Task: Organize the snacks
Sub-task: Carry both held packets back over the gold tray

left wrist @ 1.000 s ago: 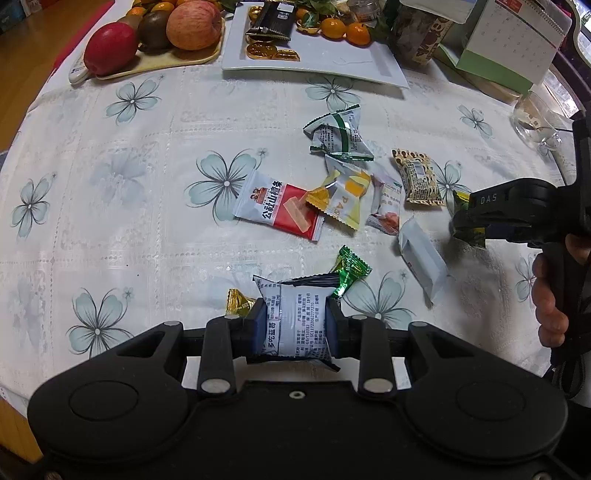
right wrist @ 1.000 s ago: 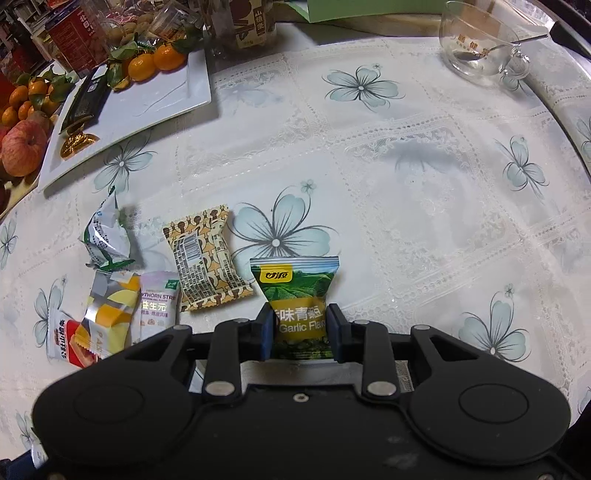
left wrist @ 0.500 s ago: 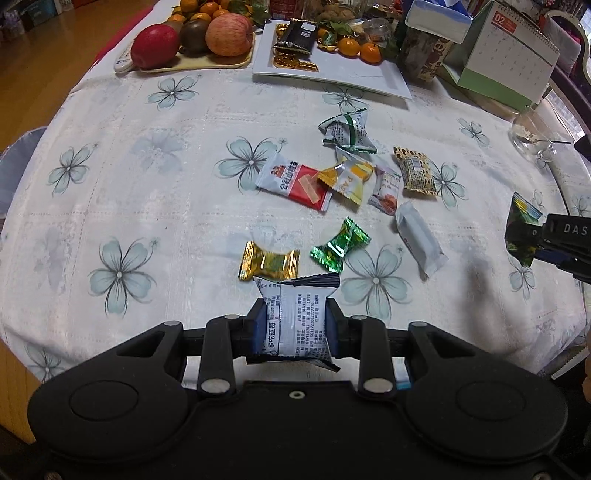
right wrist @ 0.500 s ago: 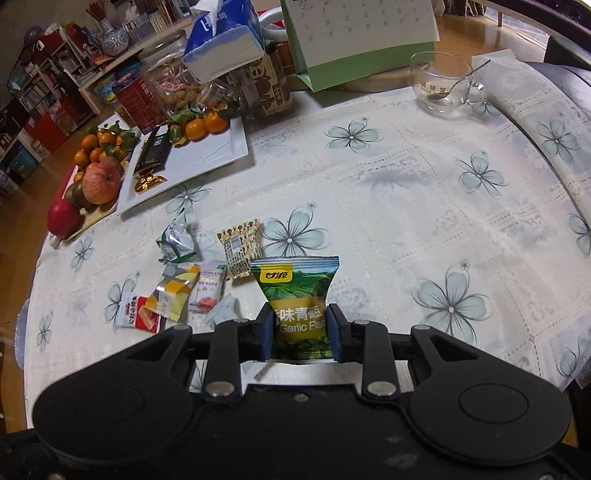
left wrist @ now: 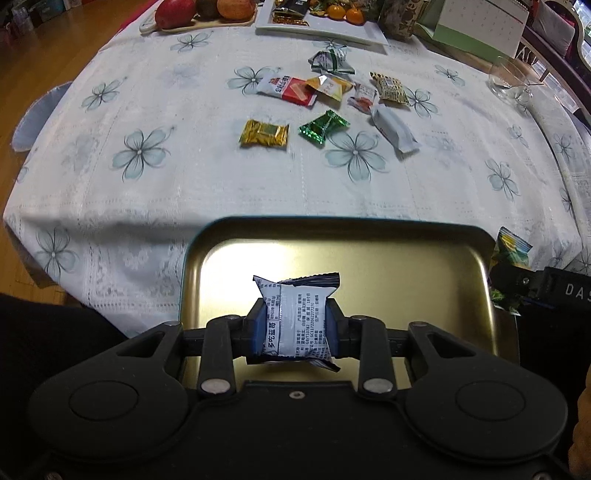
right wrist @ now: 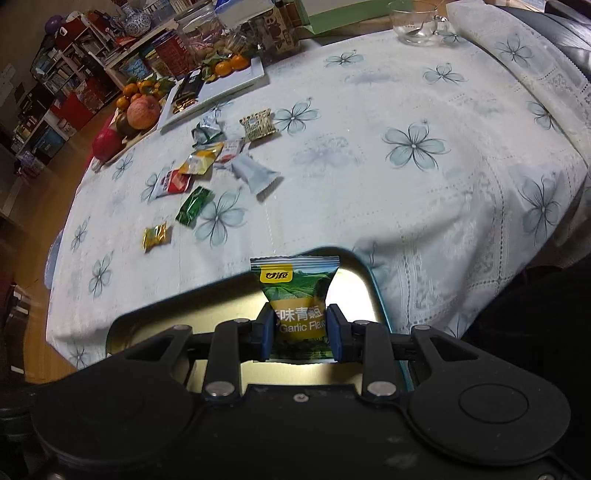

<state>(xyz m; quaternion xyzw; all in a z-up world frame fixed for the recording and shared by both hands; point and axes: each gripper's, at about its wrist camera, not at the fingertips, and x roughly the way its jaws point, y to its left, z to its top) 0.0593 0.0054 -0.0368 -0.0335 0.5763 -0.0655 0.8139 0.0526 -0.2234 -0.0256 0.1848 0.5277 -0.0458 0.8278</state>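
My left gripper (left wrist: 295, 328) is shut on a white snack packet (left wrist: 297, 317) and holds it above a gold metal tin (left wrist: 369, 258) below the table's near edge. My right gripper (right wrist: 300, 328) is shut on a green garlic-flavour pea packet (right wrist: 297, 295) over the tin's right side (right wrist: 354, 284). The right gripper with its green packet (left wrist: 511, 251) also shows at the tin's right rim in the left wrist view. Several snacks lie on the tablecloth: a gold candy (left wrist: 264, 133), a green candy (left wrist: 323, 126), a white bar (left wrist: 393, 127) and a red-white packet (left wrist: 288, 88).
The round table has a white flowered cloth (left wrist: 184, 166). At the back stand a fruit board (left wrist: 207, 11), a white tray with oranges (left wrist: 321, 22), a desk calendar (left wrist: 476, 26) and a glass cup (left wrist: 511, 79). Shelves line the room's left side (right wrist: 55, 74).
Both grippers have drawn back from the table, still holding their packets, and now hover over the gold tin, which has come into view below the table edge.
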